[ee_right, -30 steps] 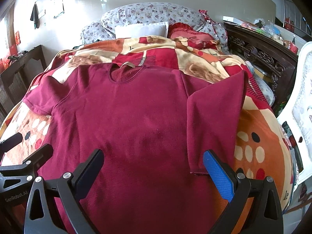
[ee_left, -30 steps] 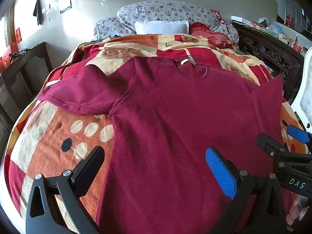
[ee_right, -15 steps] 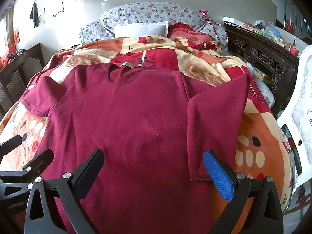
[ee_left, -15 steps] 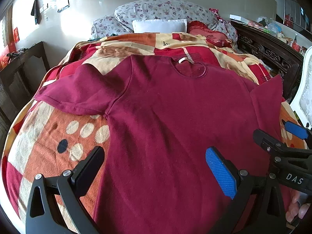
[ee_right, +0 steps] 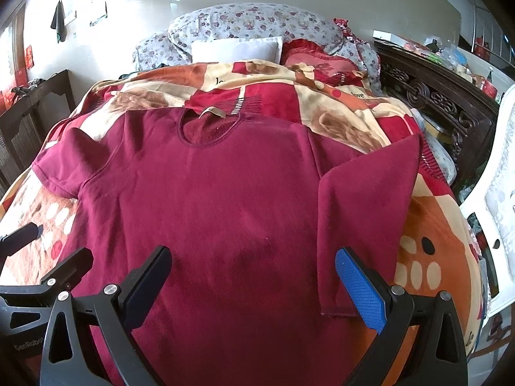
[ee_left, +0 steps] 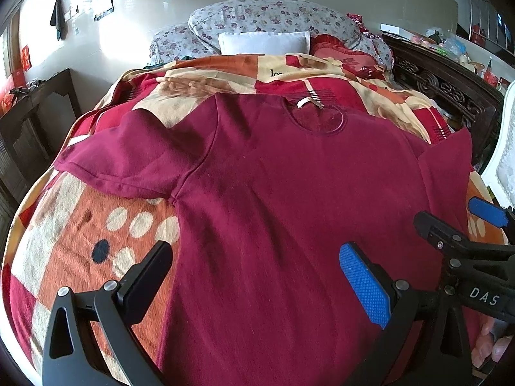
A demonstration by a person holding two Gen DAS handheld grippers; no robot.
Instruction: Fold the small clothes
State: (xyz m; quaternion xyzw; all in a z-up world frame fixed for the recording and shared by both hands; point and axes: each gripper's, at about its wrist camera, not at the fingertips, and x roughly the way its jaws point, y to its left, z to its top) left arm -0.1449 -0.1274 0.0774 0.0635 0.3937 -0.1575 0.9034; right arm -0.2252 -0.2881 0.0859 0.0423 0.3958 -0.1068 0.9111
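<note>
A dark red shirt (ee_left: 273,193) lies spread flat on a patterned blanket (ee_left: 80,241) across a bed, filling the centre of the left wrist view, its collar (ee_left: 317,117) toward the pillows (ee_left: 264,22) at the top of the frame and its hem running out of sight at the bottom. The left gripper (ee_left: 254,276) hovers over the lower body of the shirt with its jaws spread wide and nothing between them; the garment's long axis runs straight away from it, bottom to top. The unfolded sleeve (ee_left: 128,160) reaches out at middle left, with bare blanket below it offering open room. The right gripper (ee_left: 460,218) enters at the lower right edge, its jaws likewise apart and empty, fingers (ee_left: 489,344) of the person's hand just visible beneath. In the right wrist view, the right gripper (ee_right: 252,281) hangs above the shirt (ee_right: 209,209) at lower centre, wide open and holding nothing, while the other sleeve (ee_right: 367,212) is already turned in along the right side, its cuff edge just beside the blue pad (ee_right: 362,289). The left gripper (ee_right: 48,257) shows at lower left, just beside the shirt's side edge. Judged from this layout, the left gripper sits nearer the spread sleeve, the side left to fold; a carved wooden bed frame (ee_right: 434,103) and white chair (ee_right: 495,199) crowd the right.
</note>
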